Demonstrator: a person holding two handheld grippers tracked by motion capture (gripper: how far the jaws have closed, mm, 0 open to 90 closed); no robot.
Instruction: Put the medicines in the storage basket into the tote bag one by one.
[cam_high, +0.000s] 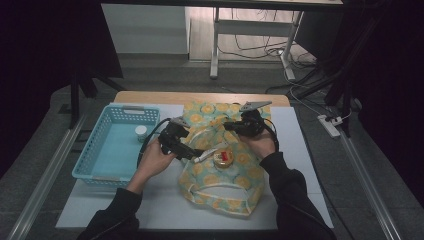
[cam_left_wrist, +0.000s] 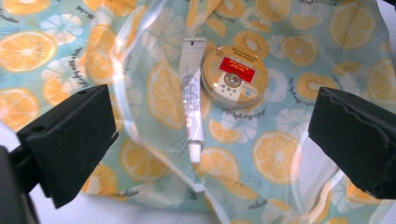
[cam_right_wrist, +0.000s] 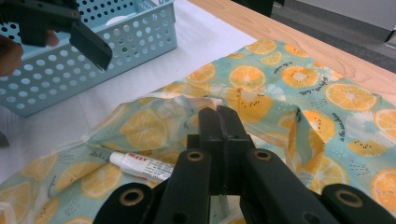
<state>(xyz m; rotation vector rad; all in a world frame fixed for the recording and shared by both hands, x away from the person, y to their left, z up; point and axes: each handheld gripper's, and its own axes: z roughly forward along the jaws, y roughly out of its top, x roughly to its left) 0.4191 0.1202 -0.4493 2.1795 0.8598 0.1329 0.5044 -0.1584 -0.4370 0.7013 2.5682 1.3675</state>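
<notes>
Tube (cam_left_wrist: 192, 100) below wide-open left gripper (cam_left_wrist: 210, 135), right gripper (cam_right_wrist: 219, 122) closed.

White tube (cam_left_wrist: 192, 100) beside round tin (cam_left_wrist: 234, 76) in citrus-print bag (cam_left_wrist: 261, 154)

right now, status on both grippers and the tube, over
Left gripper open above tube. Right gripper shut on bag edge. Tube lies on bag beside round tin. Nothing in the way.

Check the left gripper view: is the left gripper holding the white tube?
No, the left gripper stands open, and the white tube lies untouched beside the round tin.
</notes>
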